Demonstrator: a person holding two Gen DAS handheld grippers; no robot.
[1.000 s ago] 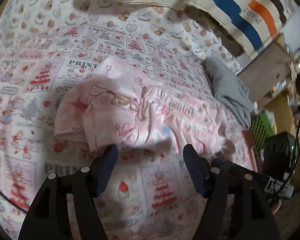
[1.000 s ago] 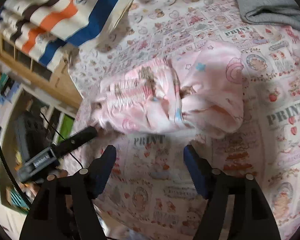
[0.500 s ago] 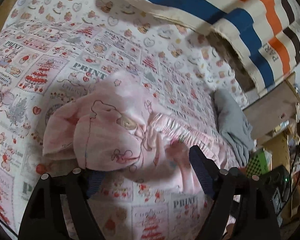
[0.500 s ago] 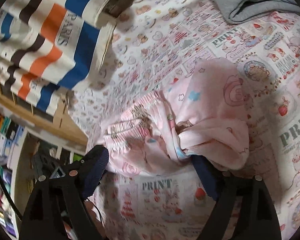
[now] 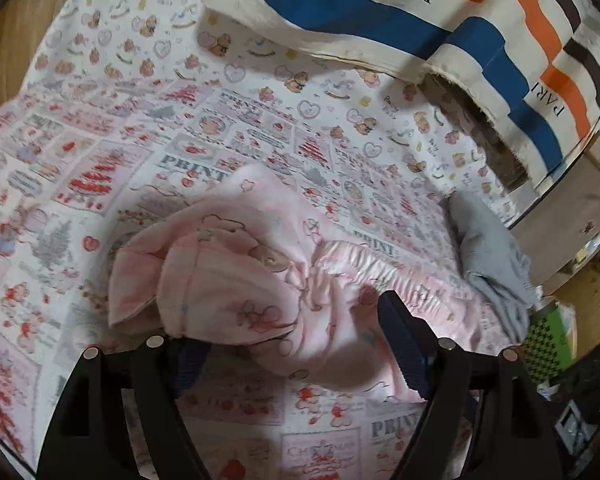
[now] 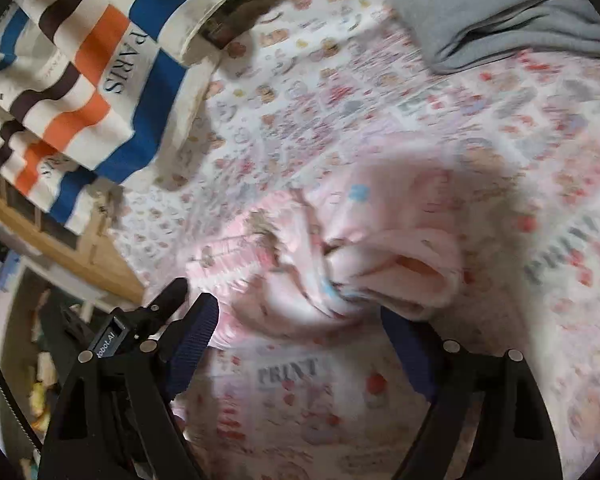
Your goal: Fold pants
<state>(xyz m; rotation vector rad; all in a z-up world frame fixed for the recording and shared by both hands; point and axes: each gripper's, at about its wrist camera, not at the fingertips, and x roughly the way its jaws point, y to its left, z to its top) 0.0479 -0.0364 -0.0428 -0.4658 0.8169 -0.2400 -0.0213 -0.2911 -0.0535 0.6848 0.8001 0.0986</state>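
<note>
Pink printed pants (image 5: 240, 272) lie crumpled in a heap on the patterned bedsheet (image 5: 100, 140), their gathered waistband toward the right. My left gripper (image 5: 292, 332) is open at the heap's near edge, with pink fabric lying between its fingers and over the left one. In the right wrist view the pants (image 6: 400, 240) are blurred. My right gripper (image 6: 298, 312) is open just short of their near edge, its pads touching nothing. The left gripper's finger (image 6: 168, 296) shows at the waistband end.
A folded grey garment (image 5: 488, 264) lies on the sheet beyond the waistband, also seen top right (image 6: 500, 12). A striped blue, orange and brown cloth (image 5: 420, 12) lies along the far side. Wooden furniture (image 5: 560, 216) and clutter stand past the bed's edge.
Both grippers have closed in on the pants and tipped, and their jaws have widened. The heap's near edge now sits between the left fingers; the pants themselves have not shifted.
</note>
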